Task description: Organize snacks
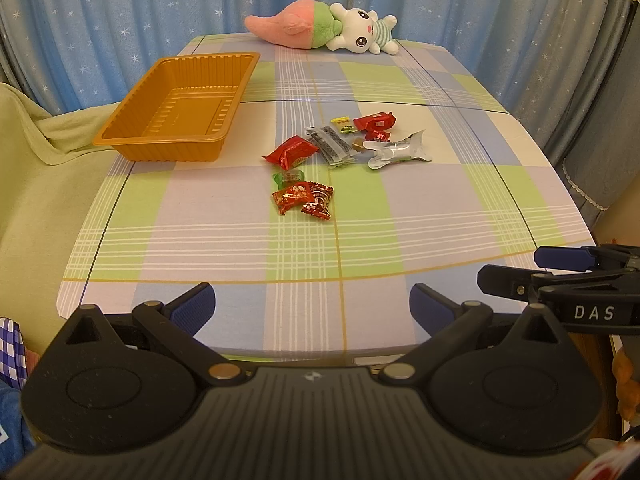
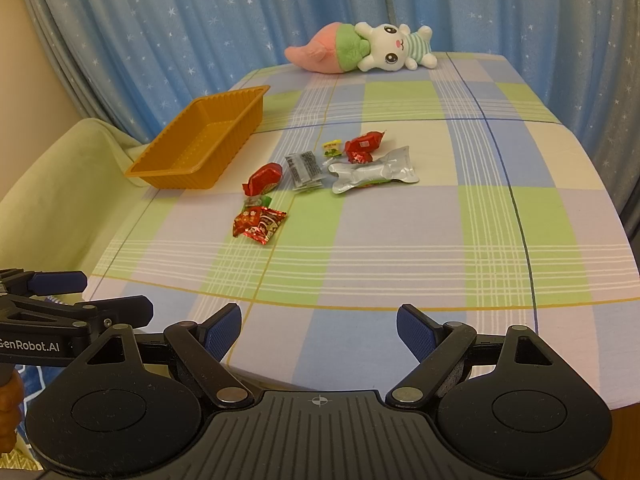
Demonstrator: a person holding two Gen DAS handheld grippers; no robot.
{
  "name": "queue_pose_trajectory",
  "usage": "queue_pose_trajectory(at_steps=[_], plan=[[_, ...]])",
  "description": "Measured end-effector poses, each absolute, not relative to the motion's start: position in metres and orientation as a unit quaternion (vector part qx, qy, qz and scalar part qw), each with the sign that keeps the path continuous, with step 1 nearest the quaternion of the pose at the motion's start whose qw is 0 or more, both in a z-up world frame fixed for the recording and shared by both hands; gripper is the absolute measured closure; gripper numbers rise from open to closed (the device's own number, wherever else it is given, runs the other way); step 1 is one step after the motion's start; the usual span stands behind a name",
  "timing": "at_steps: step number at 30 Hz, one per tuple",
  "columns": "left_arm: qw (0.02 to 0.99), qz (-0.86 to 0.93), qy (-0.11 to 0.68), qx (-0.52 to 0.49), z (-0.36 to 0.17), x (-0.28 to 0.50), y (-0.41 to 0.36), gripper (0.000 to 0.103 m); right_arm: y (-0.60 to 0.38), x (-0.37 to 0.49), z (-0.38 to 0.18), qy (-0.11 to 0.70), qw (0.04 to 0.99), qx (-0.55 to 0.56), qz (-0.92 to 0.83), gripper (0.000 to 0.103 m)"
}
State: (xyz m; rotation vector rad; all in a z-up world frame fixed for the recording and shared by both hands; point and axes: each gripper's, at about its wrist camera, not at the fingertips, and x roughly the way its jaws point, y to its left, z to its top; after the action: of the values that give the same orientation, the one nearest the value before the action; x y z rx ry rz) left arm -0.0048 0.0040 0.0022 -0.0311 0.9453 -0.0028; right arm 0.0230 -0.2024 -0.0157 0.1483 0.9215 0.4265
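Table (image 1: pixel 440 208), checked cloth, in front of a blue starred curtain (image 1: pixel 120 20). Orange tray (image 1: pixel 120 136) on the left side, nothing in it. Plush rabbit (image 1: pixel 362 32) lying at the far edge. Snacks mid-table, right of the tray, loosely scattered: silver pouch (image 1: pixel 398 150), grey packet (image 1: pixel 332 146), red candies (image 1: pixel 302 196). Left tongs (image 1: pixel 312 308) and right tongs (image 2: pixel 319 332) both spread wide, holding nothing, over the near table edge, well apart from the snacks.

- Warm, even indoor light; soft shadows under the orange ribbed plastic tray (image 1: pixel 176 108).
- Sharp focus throughout.
- Strong fisheye bending at edges, dark vignette in corners.
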Motion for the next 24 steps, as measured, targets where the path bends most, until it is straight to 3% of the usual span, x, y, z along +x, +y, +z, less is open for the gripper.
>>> queue_pose_trajectory(at_steps=[24], plan=[[0.9, 0.006, 0.436, -0.013, -0.003, 0.011, 0.025, 0.0, -0.204, 0.036, -0.03, 0.446, 0.871, 0.08, 0.189, 0.018]])
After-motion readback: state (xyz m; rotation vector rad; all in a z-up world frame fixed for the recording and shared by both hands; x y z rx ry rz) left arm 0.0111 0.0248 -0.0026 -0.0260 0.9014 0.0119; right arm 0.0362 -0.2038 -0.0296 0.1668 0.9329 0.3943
